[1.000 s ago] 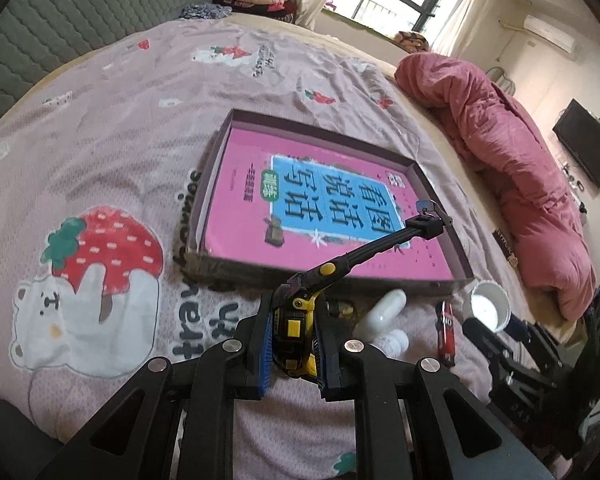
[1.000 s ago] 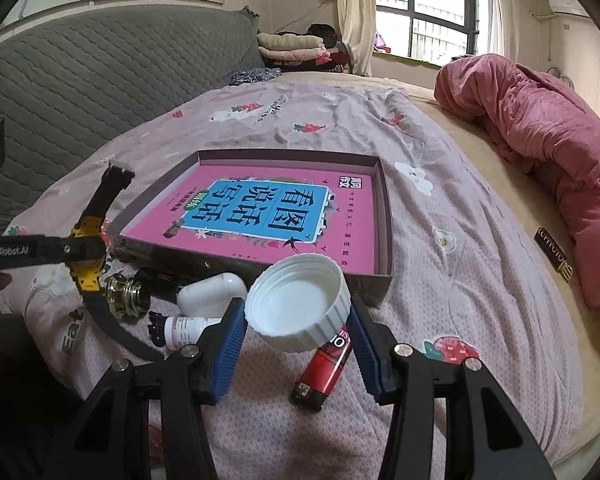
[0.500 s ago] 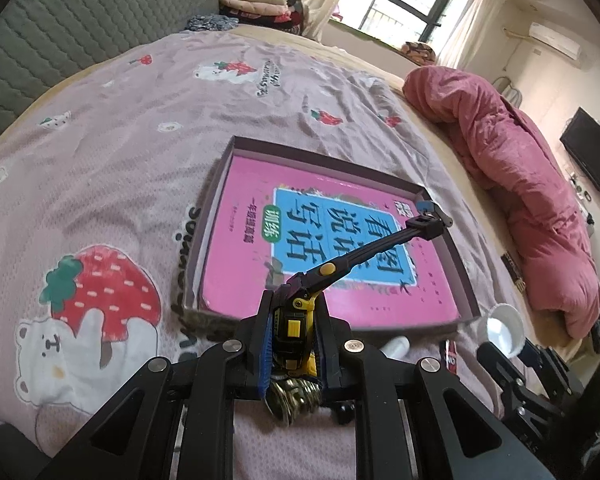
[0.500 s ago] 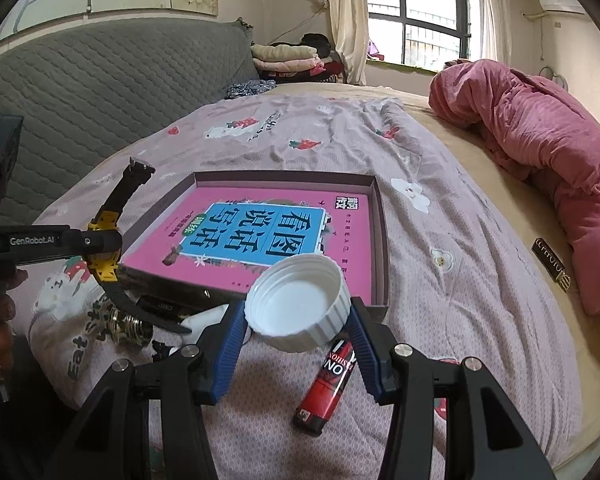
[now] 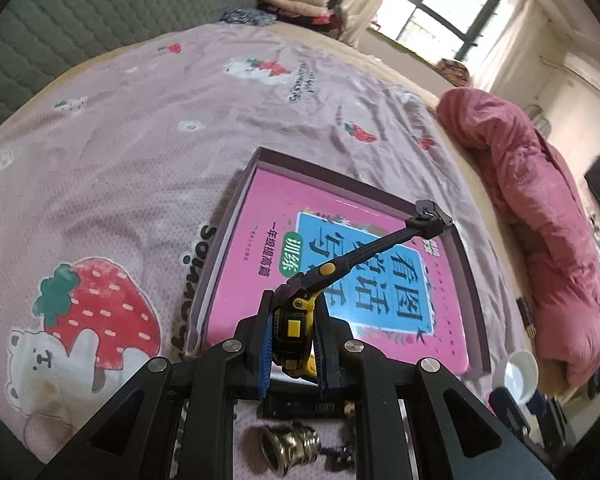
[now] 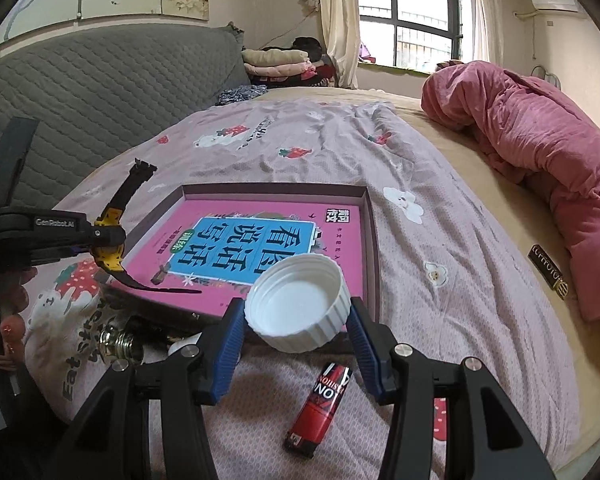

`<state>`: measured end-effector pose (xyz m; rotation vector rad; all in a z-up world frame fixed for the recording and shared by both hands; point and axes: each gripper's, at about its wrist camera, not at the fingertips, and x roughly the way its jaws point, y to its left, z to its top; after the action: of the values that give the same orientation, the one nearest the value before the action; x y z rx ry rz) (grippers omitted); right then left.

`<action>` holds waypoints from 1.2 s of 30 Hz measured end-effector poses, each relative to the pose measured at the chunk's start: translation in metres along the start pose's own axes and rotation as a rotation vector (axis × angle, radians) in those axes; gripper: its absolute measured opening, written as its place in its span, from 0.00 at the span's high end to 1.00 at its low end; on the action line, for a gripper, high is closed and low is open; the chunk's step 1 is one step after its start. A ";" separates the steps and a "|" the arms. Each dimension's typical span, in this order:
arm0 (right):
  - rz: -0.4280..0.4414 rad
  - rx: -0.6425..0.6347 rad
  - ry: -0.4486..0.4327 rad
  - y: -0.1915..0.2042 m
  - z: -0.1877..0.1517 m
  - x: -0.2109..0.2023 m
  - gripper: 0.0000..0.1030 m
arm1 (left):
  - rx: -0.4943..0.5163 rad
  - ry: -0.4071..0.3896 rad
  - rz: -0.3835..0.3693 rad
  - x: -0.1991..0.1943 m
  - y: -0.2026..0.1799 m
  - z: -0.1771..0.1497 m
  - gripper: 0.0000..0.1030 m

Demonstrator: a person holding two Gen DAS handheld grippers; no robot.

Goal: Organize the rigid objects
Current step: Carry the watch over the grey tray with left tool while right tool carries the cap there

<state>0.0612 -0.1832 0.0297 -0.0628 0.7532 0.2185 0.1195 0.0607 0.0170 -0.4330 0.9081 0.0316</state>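
Left claw [image 5: 291, 338]: clamps watch [image 5: 296, 328] case, over box [image 5: 476, 304] 6 o'clock edge; stiff, straps floppy | Right claw [image 6: 296, 316]: pinches cap [image 6: 296, 308] rim; light, slippery, springy.

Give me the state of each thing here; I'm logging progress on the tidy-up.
left tool: shut on the watch
watch: held up, strap out over the tray
right tool: shut on the white lid
white lid: held up, hollow side up
tray: on the bed, holds a pink book
red lighter: lying on the bed
brass fitting: lying on the bed
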 end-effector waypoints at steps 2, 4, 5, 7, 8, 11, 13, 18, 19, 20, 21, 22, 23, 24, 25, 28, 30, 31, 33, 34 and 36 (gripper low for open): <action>-0.005 0.002 0.002 0.000 0.001 0.002 0.50 | 0.010 0.002 0.027 0.008 -0.003 0.004 0.83; -0.007 0.002 0.005 -0.001 0.002 0.003 0.50 | 0.016 0.014 0.048 0.017 -0.005 0.007 0.83; -0.009 0.001 0.006 -0.001 0.002 0.004 0.50 | 0.019 0.020 0.052 0.021 -0.006 0.009 0.83; -0.009 0.001 0.006 -0.001 0.002 0.005 0.50 | 0.032 0.035 0.070 0.029 -0.008 0.009 0.83; -0.012 0.000 0.007 -0.001 0.001 0.006 0.50 | 0.036 0.045 0.074 0.033 -0.009 0.008 0.83; -0.014 -0.001 0.010 -0.002 0.004 0.009 0.50 | 0.054 0.063 0.089 0.040 -0.011 0.004 0.83; -0.015 -0.003 0.013 -0.002 0.005 0.012 0.50 | 0.063 0.071 0.097 0.044 -0.011 0.001 0.83; -0.014 -0.001 0.033 -0.002 0.010 0.026 0.50 | 0.078 0.077 0.119 0.047 -0.009 -0.006 0.83; -0.015 -0.002 0.036 -0.001 0.010 0.028 0.50 | 0.079 0.079 0.122 0.048 -0.009 -0.006 0.83; -0.012 -0.001 0.042 -0.001 0.011 0.032 0.50 | 0.082 0.079 0.126 0.048 -0.009 -0.007 0.83; -0.012 -0.001 0.044 0.000 0.011 0.034 0.50 | 0.090 0.081 0.132 0.049 -0.009 -0.007 0.83; -0.011 -0.001 0.046 0.000 0.012 0.036 0.50 | 0.096 0.082 0.138 0.050 -0.009 -0.008 0.83; -0.010 -0.002 0.051 0.001 0.013 0.039 0.50 | 0.103 0.085 0.148 0.051 -0.009 -0.008 0.83; -0.012 -0.001 0.054 0.001 0.014 0.041 0.50 | 0.106 0.092 0.156 0.051 -0.009 -0.009 0.83; -0.013 -0.002 0.058 0.001 0.015 0.044 0.50 | 0.106 0.096 0.158 0.052 -0.008 -0.009 0.83; -0.023 -0.007 0.076 0.000 0.015 0.053 0.50 | 0.117 0.113 0.172 0.053 -0.007 -0.011 0.83; -0.029 -0.009 0.093 0.000 0.014 0.058 0.50 | 0.115 0.123 0.180 0.052 -0.006 -0.010 0.83; -0.033 -0.011 0.102 -0.001 0.013 0.061 0.50 | 0.113 0.130 0.181 0.052 -0.005 -0.009 0.83; -0.037 -0.009 0.121 -0.002 0.011 0.067 0.50 | 0.116 0.145 0.182 0.053 -0.003 -0.008 0.83; -0.038 -0.005 0.130 -0.003 0.010 0.069 0.50 | 0.117 0.149 0.184 0.053 -0.003 -0.007 0.83; -0.029 -0.001 0.139 -0.003 0.008 0.072 0.50 | 0.118 0.161 0.185 0.054 -0.002 -0.005 0.83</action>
<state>0.1183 -0.1722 -0.0134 -0.0902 0.8898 0.1876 0.1490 0.0488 -0.0265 -0.2433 1.1004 0.1130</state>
